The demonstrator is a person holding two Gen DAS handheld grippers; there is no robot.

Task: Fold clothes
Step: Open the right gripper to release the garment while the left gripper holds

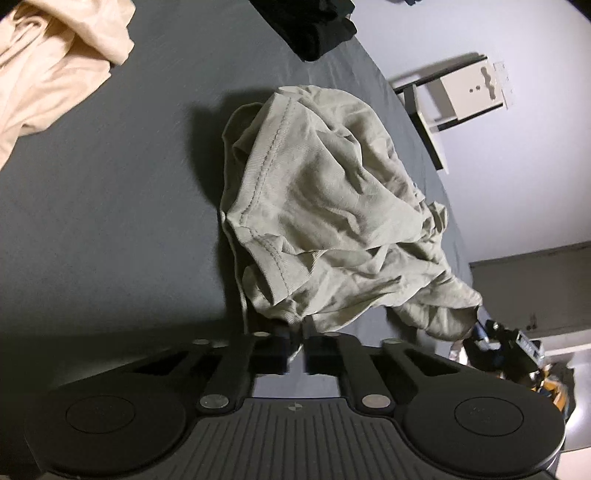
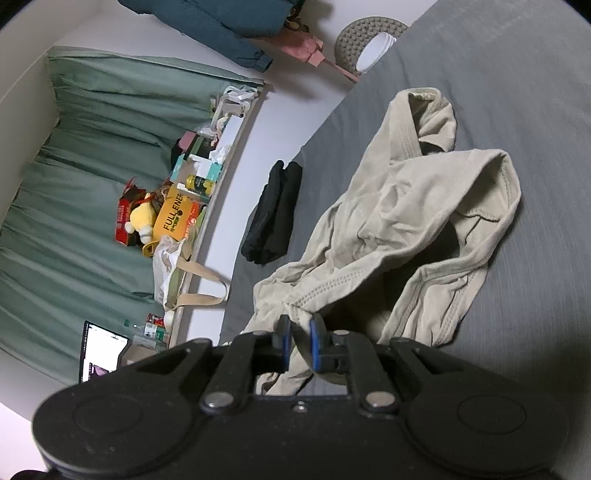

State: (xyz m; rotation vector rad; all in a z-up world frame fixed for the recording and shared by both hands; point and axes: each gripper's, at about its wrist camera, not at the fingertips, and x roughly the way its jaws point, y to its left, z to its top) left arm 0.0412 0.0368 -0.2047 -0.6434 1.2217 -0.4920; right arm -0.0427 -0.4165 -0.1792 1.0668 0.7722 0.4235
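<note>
Crumpled beige T-shirt (image 1: 325, 206) on grey bedsheet (image 1: 110, 221), both grippers, left (image 1: 295, 332) & right (image 2: 299, 328), clamped on its edges. Thin, limp knit, prob. light; ribbed hems look like the best holds.

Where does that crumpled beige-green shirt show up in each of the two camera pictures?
Left wrist view: the shirt fills the centre, bunched above the left gripper.
Right wrist view: the shirt sprawls centre-right, running down into the right gripper.
Shared landmark: the folded black clothes on the grey bed.
</note>
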